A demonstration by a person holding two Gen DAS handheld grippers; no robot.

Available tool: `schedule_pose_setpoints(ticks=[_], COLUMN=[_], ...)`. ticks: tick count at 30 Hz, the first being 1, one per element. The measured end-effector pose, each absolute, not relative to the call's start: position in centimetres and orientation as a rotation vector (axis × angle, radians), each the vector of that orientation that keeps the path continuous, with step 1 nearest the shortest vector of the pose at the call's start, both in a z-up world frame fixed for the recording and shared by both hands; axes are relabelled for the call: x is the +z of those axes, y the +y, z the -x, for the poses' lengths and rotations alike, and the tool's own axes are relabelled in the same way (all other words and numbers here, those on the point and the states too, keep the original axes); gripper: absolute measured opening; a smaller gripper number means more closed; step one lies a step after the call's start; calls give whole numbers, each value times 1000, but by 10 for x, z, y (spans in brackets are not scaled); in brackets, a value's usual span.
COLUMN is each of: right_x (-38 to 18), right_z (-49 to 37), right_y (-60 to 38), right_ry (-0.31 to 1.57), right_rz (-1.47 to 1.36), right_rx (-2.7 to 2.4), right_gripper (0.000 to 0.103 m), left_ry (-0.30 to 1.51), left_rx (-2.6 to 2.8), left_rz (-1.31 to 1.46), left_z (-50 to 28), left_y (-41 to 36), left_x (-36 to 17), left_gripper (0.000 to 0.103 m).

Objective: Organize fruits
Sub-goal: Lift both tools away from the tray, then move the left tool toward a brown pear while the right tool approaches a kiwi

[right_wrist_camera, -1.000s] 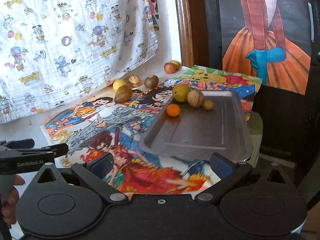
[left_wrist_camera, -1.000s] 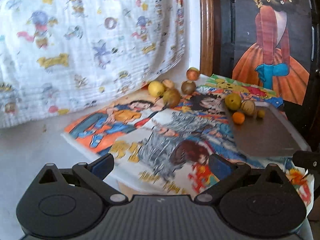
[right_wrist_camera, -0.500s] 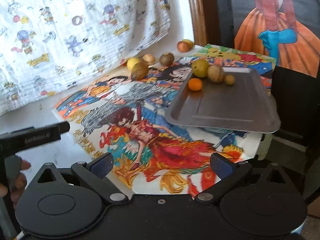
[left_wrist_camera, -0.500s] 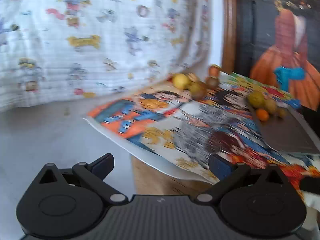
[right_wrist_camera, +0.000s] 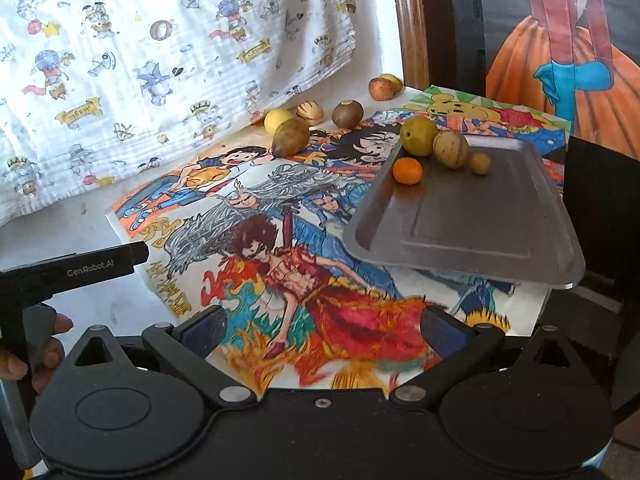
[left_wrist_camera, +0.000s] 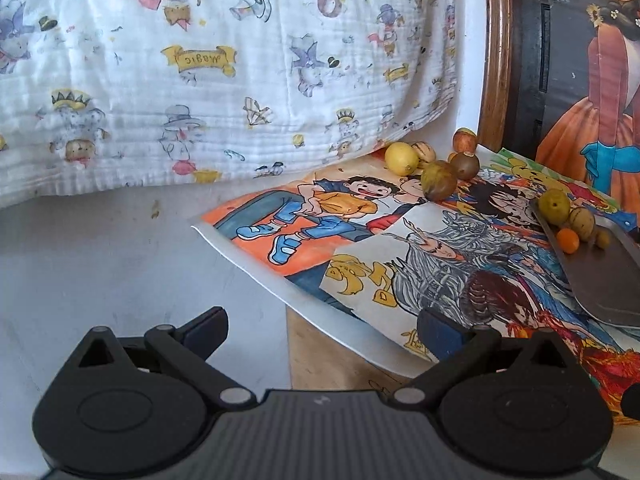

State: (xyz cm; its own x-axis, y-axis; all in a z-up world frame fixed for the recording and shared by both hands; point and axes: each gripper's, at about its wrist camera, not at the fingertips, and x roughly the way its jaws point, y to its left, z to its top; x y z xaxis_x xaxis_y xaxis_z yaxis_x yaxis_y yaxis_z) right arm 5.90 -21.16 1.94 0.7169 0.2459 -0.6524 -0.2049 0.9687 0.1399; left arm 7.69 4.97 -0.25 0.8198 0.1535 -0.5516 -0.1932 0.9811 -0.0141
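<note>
A grey metal tray [right_wrist_camera: 480, 216] lies on the right of a cartoon-printed sheet [right_wrist_camera: 280, 240]. At its far end sit a green fruit [right_wrist_camera: 418, 135], a striped tan fruit [right_wrist_camera: 451, 149], a small orange [right_wrist_camera: 407, 171] and a small yellow fruit [right_wrist_camera: 479, 163]. Loose fruits lie beyond the tray: a yellow lemon [left_wrist_camera: 401, 158], a brownish pear-like fruit [left_wrist_camera: 438, 186], a brown round fruit [left_wrist_camera: 465, 165], a striped one [left_wrist_camera: 424, 151] and a red one [left_wrist_camera: 465, 140]. My left gripper [left_wrist_camera: 320, 330] and right gripper [right_wrist_camera: 322, 330] are both open, empty, well short of the fruit.
A white patterned cloth [left_wrist_camera: 200, 80] hangs behind the table. A wooden frame [left_wrist_camera: 494, 52] and a dark painted panel [right_wrist_camera: 560, 40] stand at the back right. A hand [right_wrist_camera: 44, 352] holds the left gripper's handle at the right wrist view's left edge.
Both grippers have pulled back and swung left; the fruits and tray now sit farther right in the left wrist view. No fruit has moved, and both grippers stay open.
</note>
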Motion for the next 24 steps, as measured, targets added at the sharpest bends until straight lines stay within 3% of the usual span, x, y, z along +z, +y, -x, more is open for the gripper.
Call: schedule_pose_setpoints(ticks=[15,24], right_x=[29,29], right_z=[-108,-139], right_y=[-197,-211], right_ry=[691,562], right_rz=[120,300], right_rx=[364,414], right_gripper=[102,102], left_ry=[592,573], left_rx=[221,200], left_rz=[87,-15], left_z=[-105,-140], left_y=[59,55], left_x=[-7,1], left_gripper=[103,103])
